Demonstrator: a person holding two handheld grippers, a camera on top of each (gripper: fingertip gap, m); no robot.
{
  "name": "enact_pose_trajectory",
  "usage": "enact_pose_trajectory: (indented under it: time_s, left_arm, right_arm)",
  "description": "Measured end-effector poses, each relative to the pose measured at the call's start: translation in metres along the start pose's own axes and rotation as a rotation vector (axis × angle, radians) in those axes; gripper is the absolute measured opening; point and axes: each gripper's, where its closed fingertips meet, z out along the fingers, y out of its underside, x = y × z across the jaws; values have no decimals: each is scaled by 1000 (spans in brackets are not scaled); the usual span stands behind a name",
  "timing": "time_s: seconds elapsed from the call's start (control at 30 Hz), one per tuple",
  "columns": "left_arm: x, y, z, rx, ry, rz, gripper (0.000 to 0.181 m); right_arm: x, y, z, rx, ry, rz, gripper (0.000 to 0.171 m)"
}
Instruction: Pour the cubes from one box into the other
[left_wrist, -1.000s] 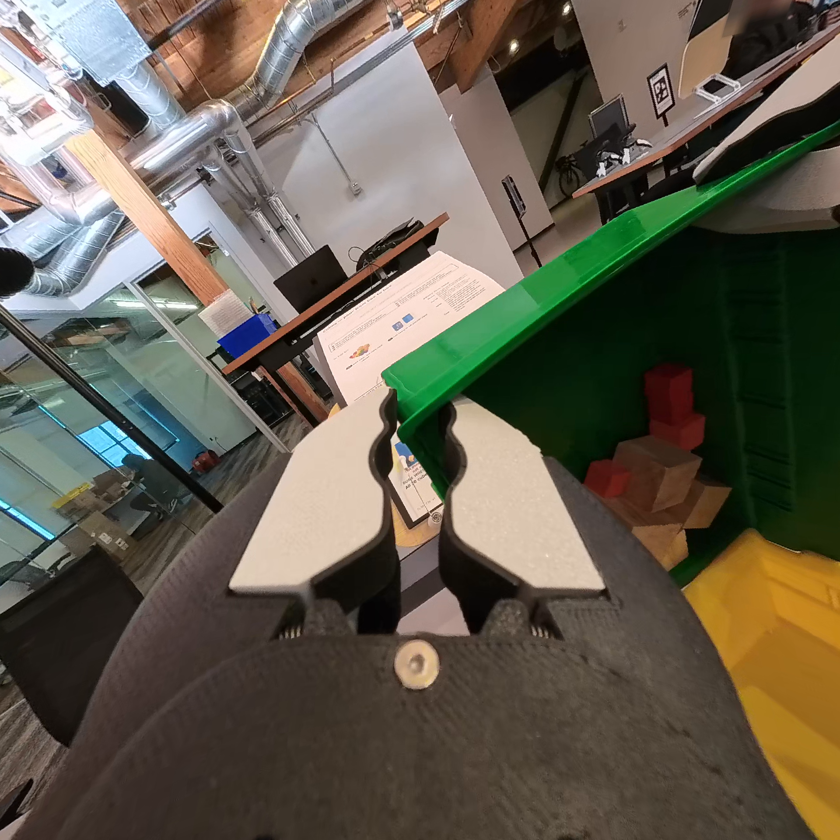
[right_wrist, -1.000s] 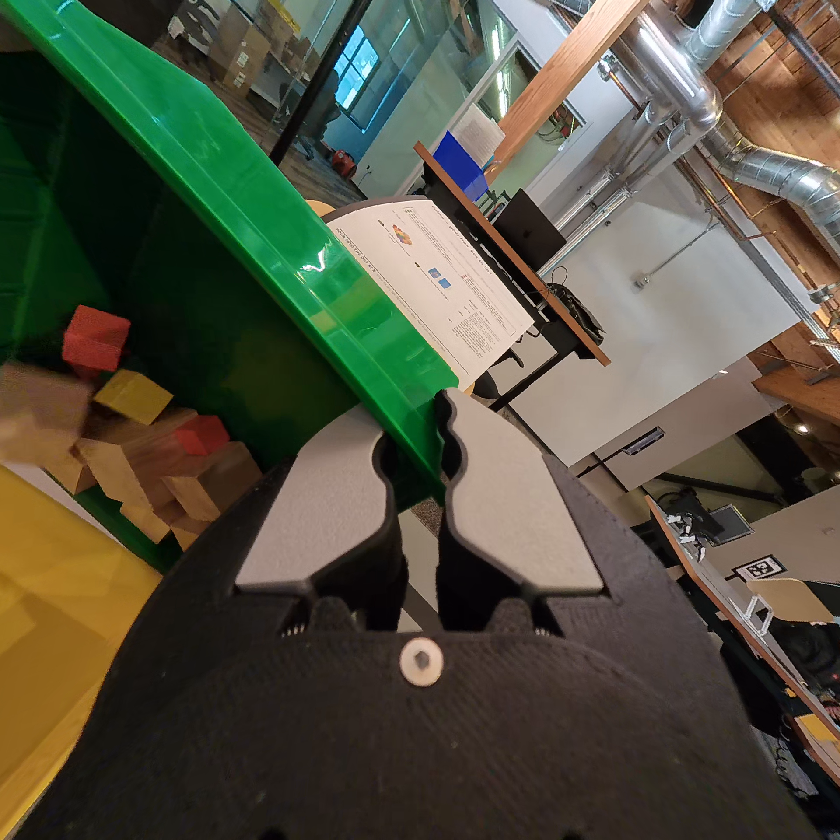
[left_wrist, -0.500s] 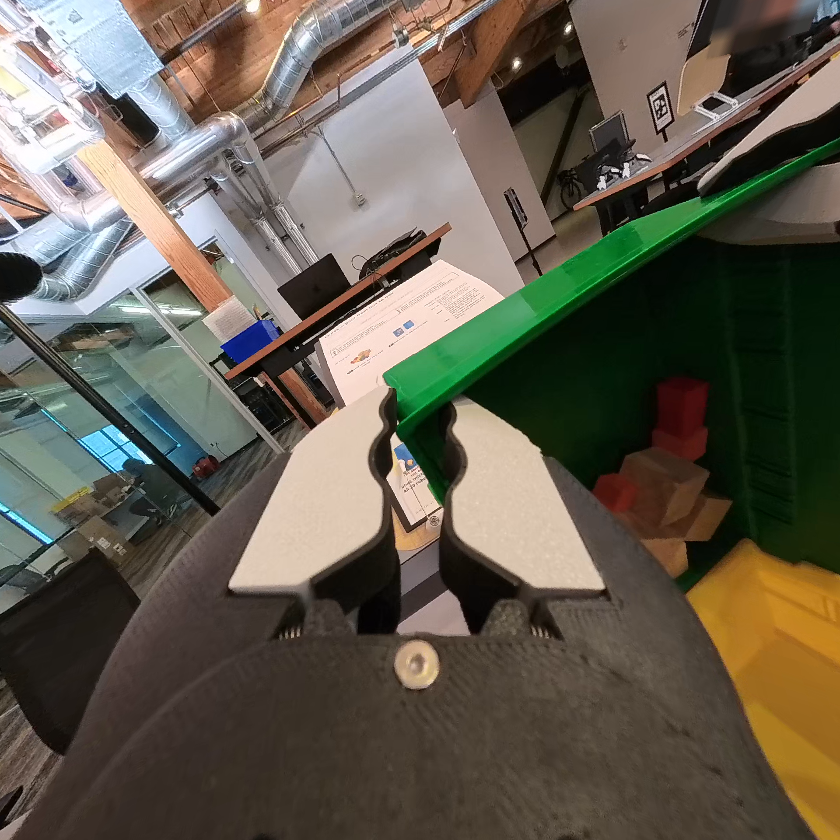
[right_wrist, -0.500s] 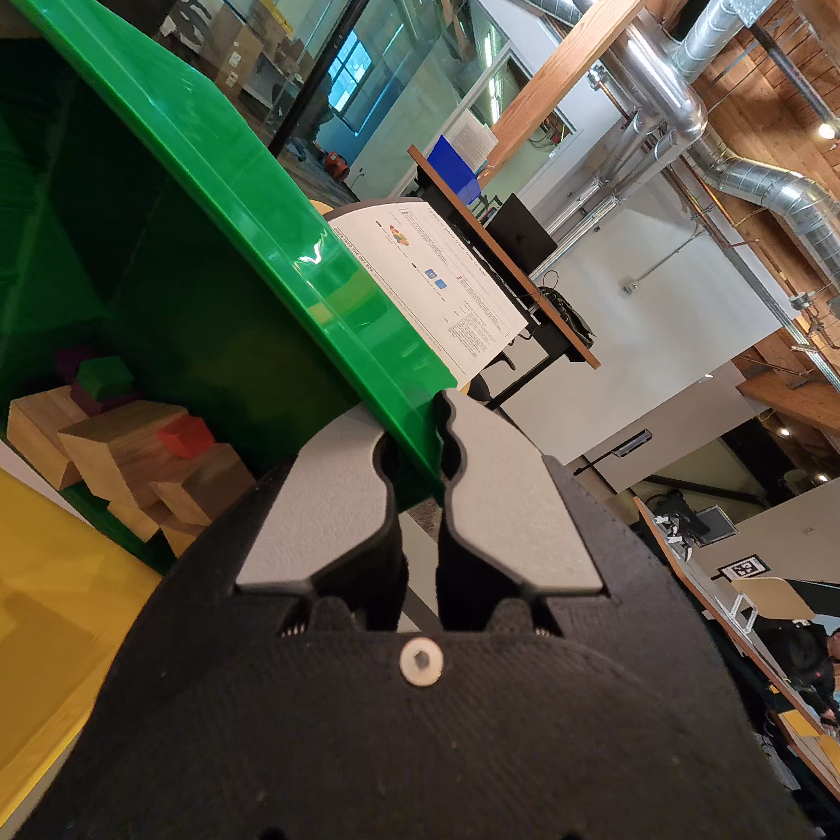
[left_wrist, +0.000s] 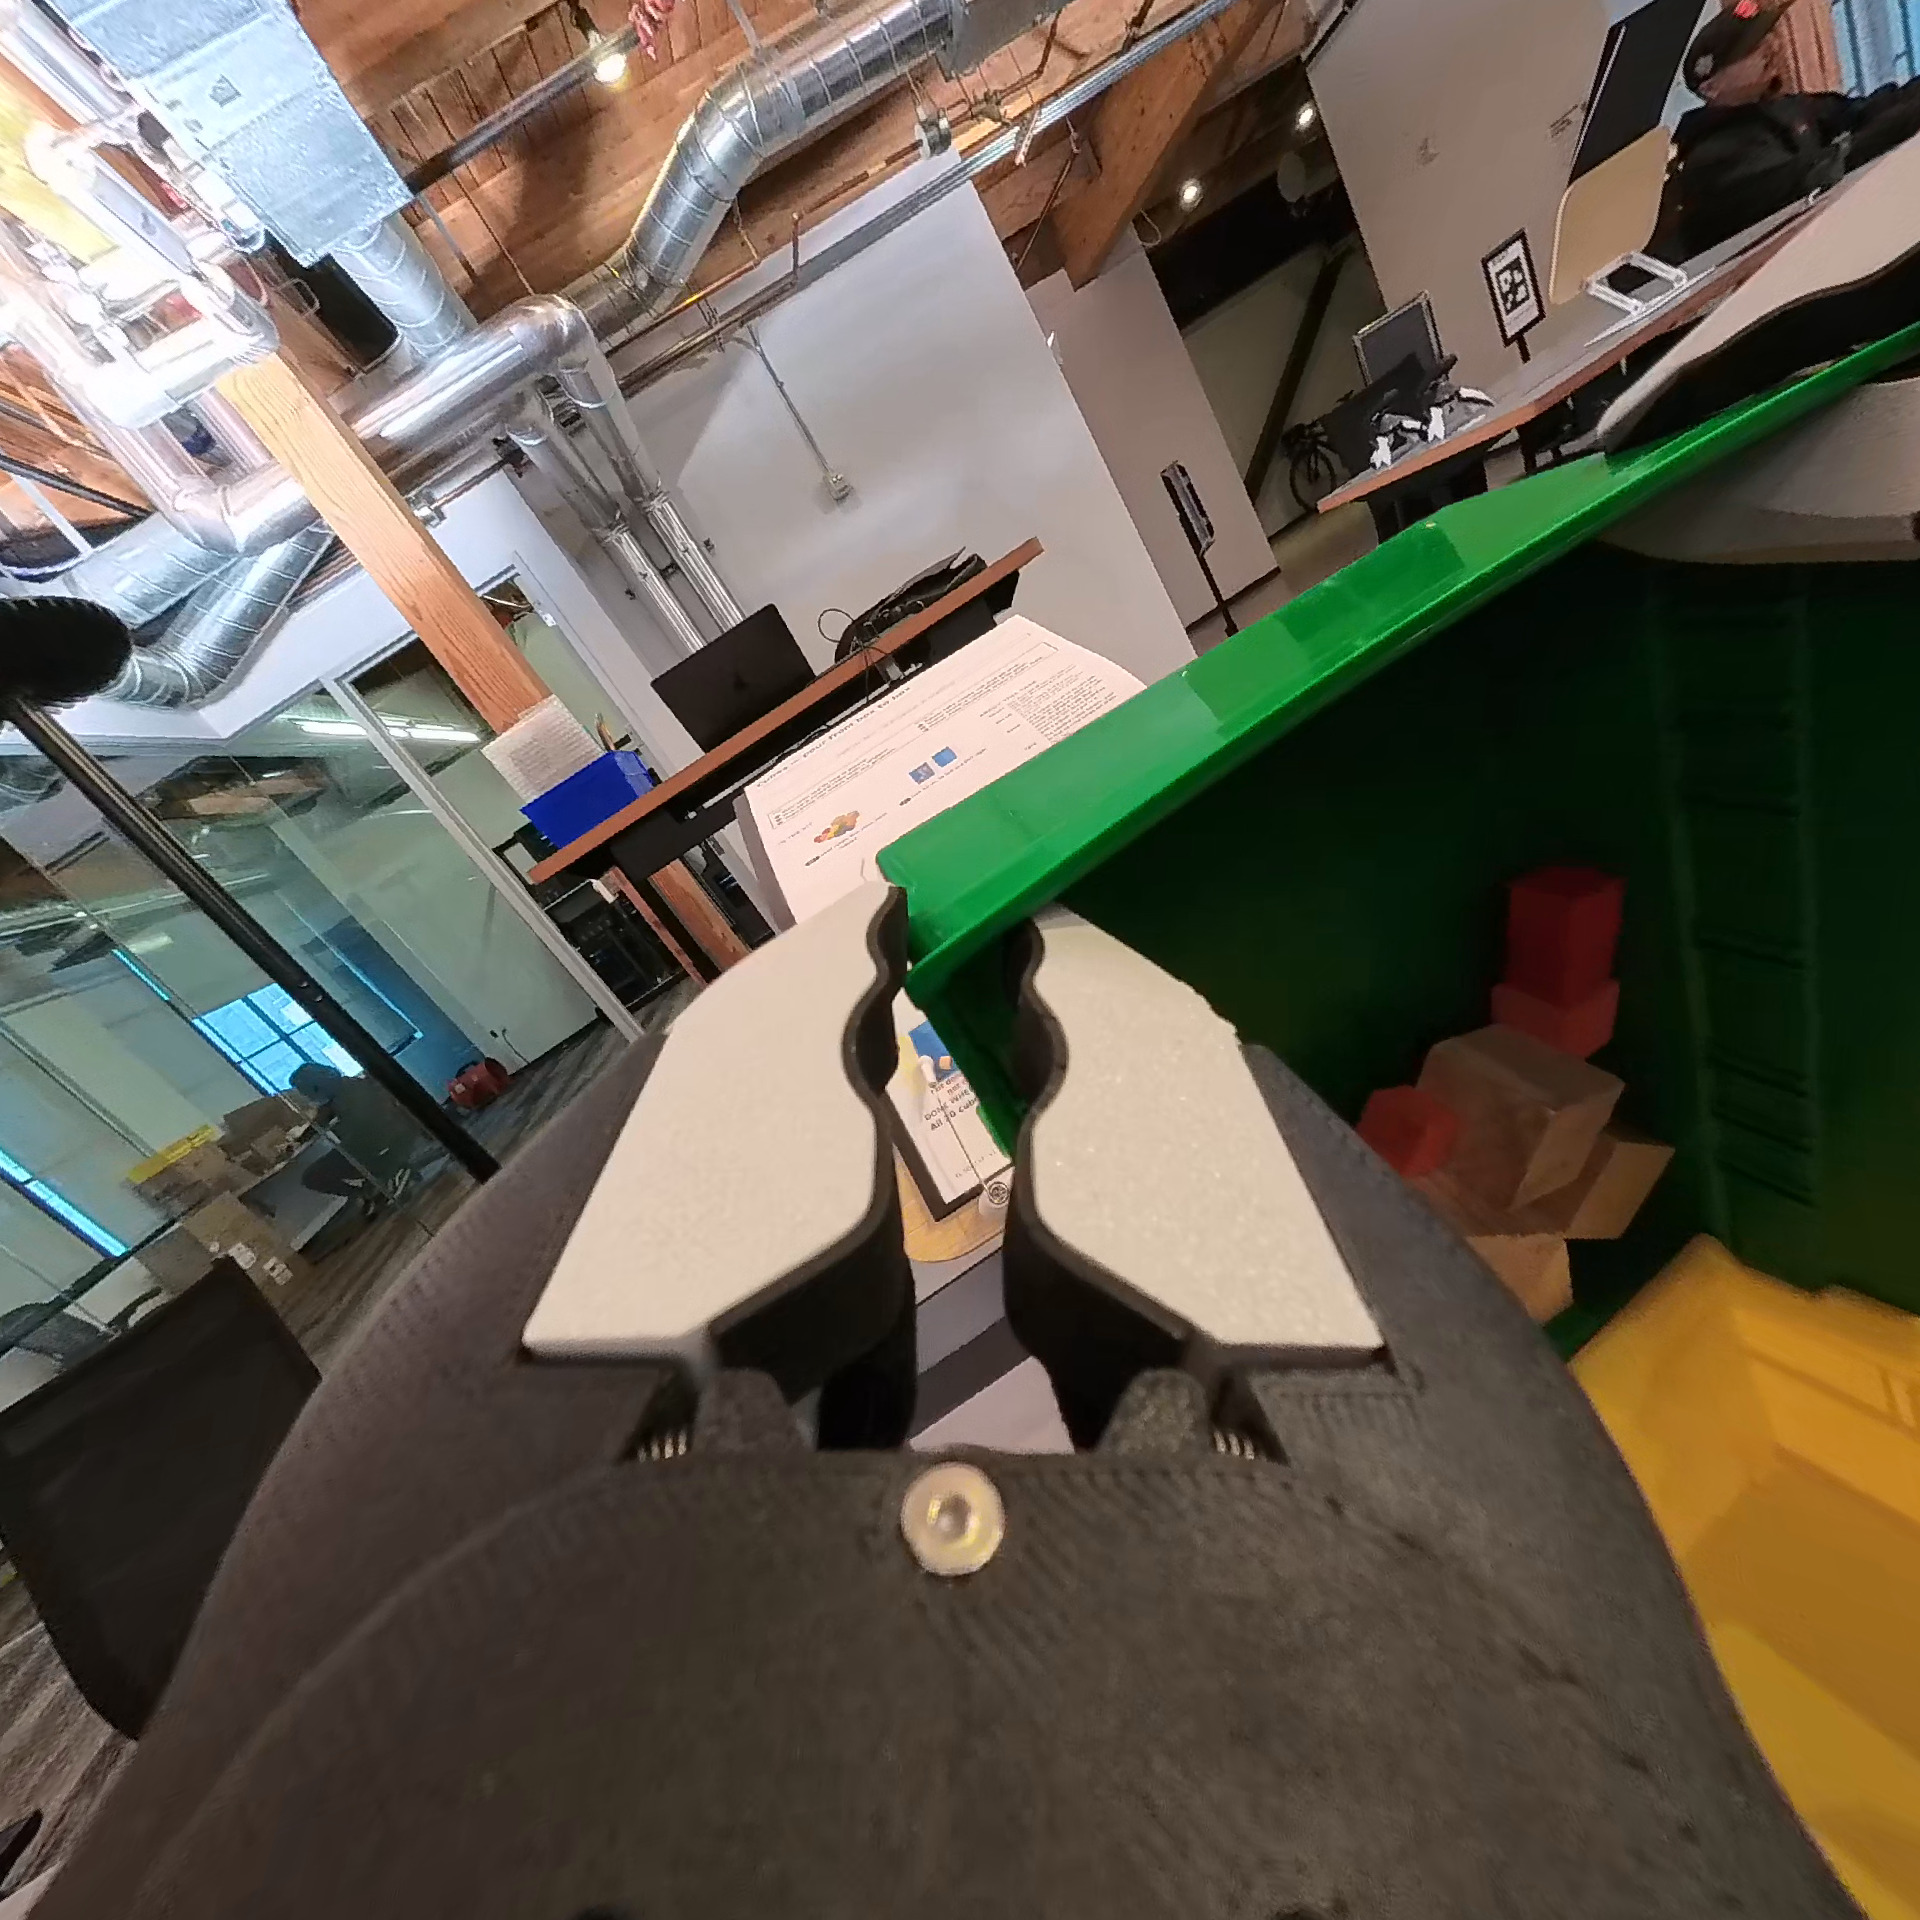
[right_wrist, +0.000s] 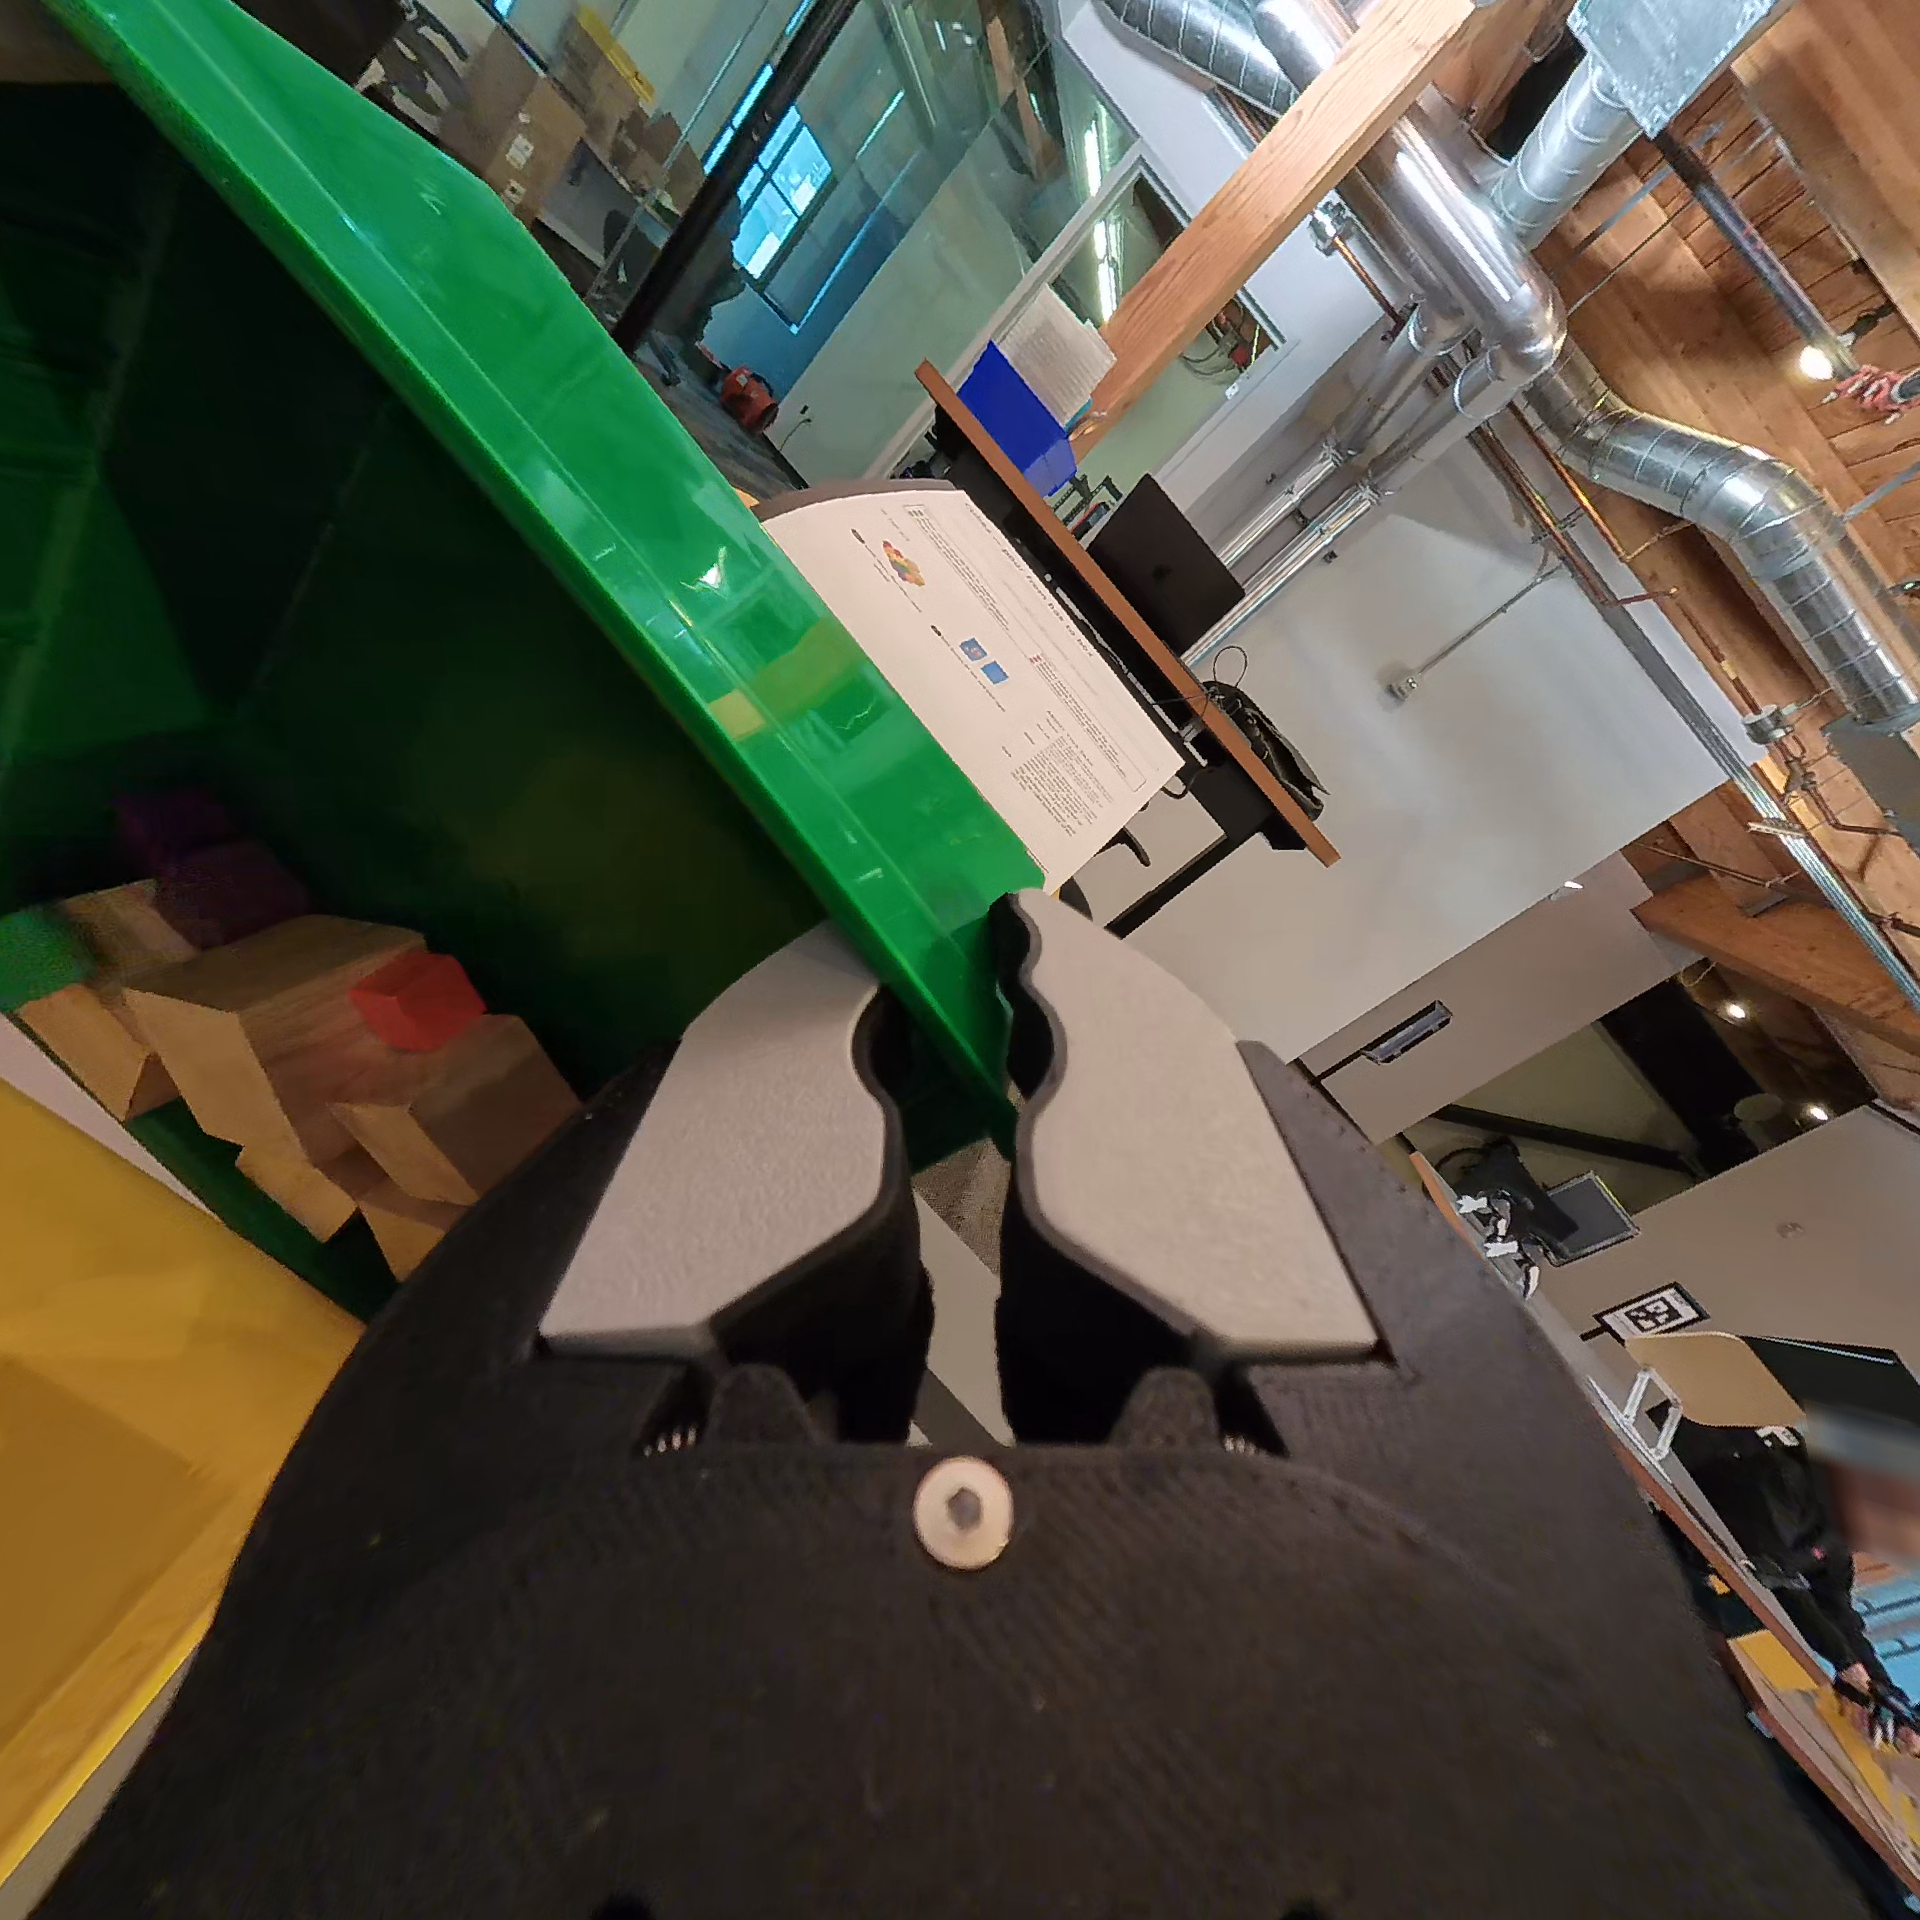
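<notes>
I hold a green box (left_wrist: 1299, 717) tipped steeply, one gripper on each end of its rim. My left gripper (left_wrist: 956, 935) is shut on the rim's corner. My right gripper (right_wrist: 961, 935) is shut on the rim (right_wrist: 582, 499) at the other end. Wooden and red cubes (left_wrist: 1507, 1101) are piled at the low edge of the green box, above a yellow box (left_wrist: 1745, 1507). In the right wrist view the same pile of cubes (right_wrist: 312, 1049) lies at the low edge, with the yellow box (right_wrist: 125, 1351) under it. The right gripper's fingers (left_wrist: 1766, 395) show at the far rim.
A stand holding a white printed sheet (left_wrist: 935, 769) stands just behind the green box; it also shows in the right wrist view (right_wrist: 987, 665). Desks, a laptop (left_wrist: 738, 675) and a glass wall lie farther off. A person sits at a desk (right_wrist: 1787, 1538) at the right.
The green box has tilted a bit further. The cubes have slid and settled lower toward the yellow box; some earlier cubes have dropped from sight. Both grips hold unchanged.
</notes>
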Motion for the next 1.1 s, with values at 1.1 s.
enact_pose_trajectory:
  time_s: [1.1]
  left_arm:
    - [-5, -3, -18, 64, -39, -4, 16]
  right_arm:
    - [-3, -18, -15, 39, 58, -84, 8]
